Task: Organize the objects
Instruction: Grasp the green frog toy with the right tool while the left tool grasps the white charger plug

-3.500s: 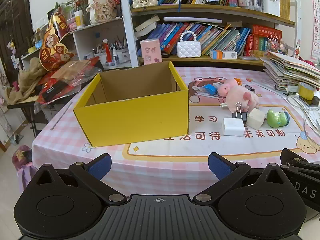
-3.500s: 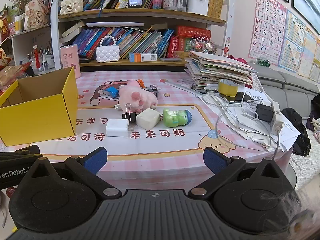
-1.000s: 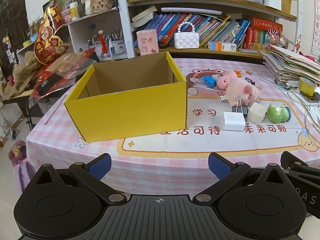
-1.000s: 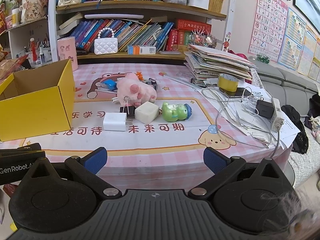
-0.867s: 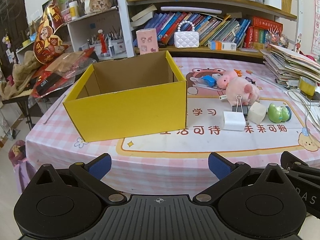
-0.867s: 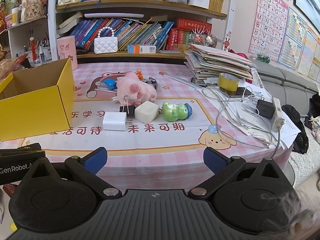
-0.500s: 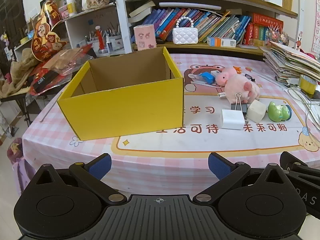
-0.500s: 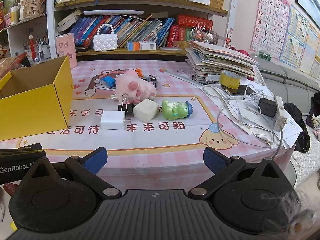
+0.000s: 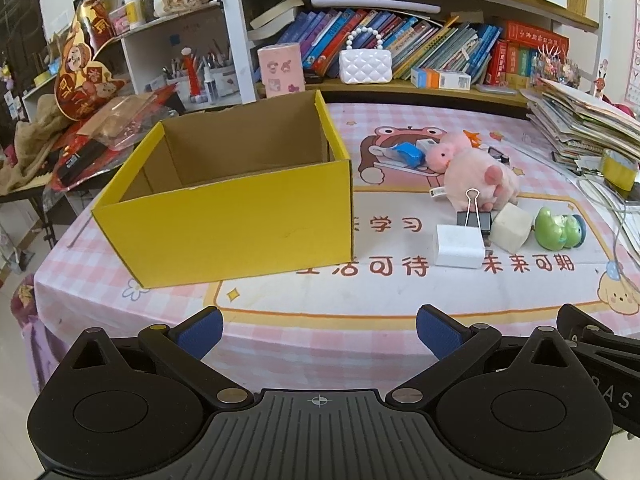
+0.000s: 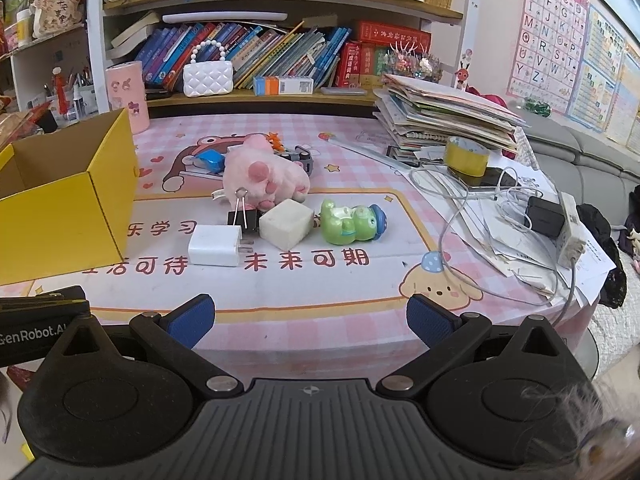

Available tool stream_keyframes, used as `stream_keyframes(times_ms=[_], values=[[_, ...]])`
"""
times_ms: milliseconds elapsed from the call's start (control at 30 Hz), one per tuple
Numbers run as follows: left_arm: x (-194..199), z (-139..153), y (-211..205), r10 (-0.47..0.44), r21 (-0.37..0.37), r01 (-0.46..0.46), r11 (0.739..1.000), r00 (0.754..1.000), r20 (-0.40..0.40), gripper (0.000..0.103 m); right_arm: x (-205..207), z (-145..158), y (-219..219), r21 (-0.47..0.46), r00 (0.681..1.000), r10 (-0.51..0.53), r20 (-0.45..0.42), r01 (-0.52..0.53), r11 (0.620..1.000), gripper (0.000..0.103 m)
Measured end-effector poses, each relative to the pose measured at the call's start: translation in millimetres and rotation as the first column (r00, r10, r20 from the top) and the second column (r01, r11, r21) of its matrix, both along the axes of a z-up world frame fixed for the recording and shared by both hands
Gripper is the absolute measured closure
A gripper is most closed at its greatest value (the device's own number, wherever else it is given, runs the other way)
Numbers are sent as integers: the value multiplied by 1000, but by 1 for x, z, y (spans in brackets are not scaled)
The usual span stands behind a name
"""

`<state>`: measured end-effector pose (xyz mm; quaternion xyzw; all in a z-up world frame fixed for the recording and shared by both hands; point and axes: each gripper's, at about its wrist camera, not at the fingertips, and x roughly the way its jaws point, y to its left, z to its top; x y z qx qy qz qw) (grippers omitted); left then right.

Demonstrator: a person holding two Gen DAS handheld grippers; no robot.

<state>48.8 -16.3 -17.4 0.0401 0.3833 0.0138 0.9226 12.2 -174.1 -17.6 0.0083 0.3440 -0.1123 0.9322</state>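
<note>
Nearest in each wrist view is a tool. The left tool hangs at the worktop's front edge with its blue pads wide apart and nothing between them. The right tool hangs beside it at the same edge, pads likewise spread and bare.

Past the front edge, toward the left side of the worktop, stands the yellow box, its top open and its brown inside visible. To its right, near the middle, lies a white charger. A black binder clip sits just behind it, beside a pale cube. Right of the cube lies a green toy figure on its side. Behind these rests a pink plush. Farther back lies a blue object, too small to identify.
</note>
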Motion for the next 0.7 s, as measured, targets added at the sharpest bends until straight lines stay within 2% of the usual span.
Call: stream_keyframes(times_ms=[700], values=[[40, -9, -42, 35, 6, -35, 999, 998, -43, 0, 47, -10, -46, 44, 998, 51, -33, -49, 998, 0]])
